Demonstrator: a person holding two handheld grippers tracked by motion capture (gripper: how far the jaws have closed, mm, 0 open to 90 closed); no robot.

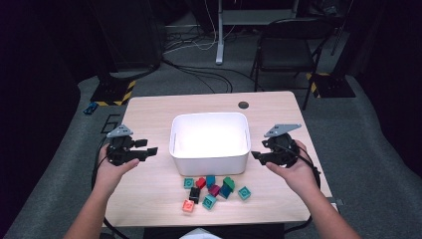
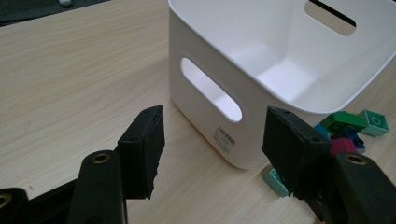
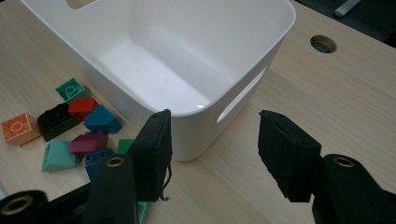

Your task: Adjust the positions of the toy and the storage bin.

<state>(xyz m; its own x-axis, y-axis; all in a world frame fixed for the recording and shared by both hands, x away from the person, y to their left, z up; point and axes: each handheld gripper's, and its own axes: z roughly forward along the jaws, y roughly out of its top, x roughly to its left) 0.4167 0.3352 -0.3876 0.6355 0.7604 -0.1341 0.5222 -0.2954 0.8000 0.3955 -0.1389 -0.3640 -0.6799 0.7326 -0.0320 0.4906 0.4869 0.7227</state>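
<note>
1. The wooden worktop (image 1: 149, 117) carries everything.
2. A white handled bin (image 1: 209, 159) stands mid-worktop, with nothing inside it.
3. The left hand-held gripper (image 1: 149, 150) and the right hand-held gripper (image 1: 256, 156) flank the bin, each released, jaws apart and gripping nothing.
4. Toy bricks (image 1: 215, 190) lie clustered just in front of the bin.

The left gripper (image 2: 212, 149) is standing with its two black jaws apart at the bottom of the frame, nothing between them. A white bin (image 2: 261, 70) is sitting upper right on the wooden table (image 2: 74, 84); coloured blocks (image 2: 355, 126) are lying at right.
</note>
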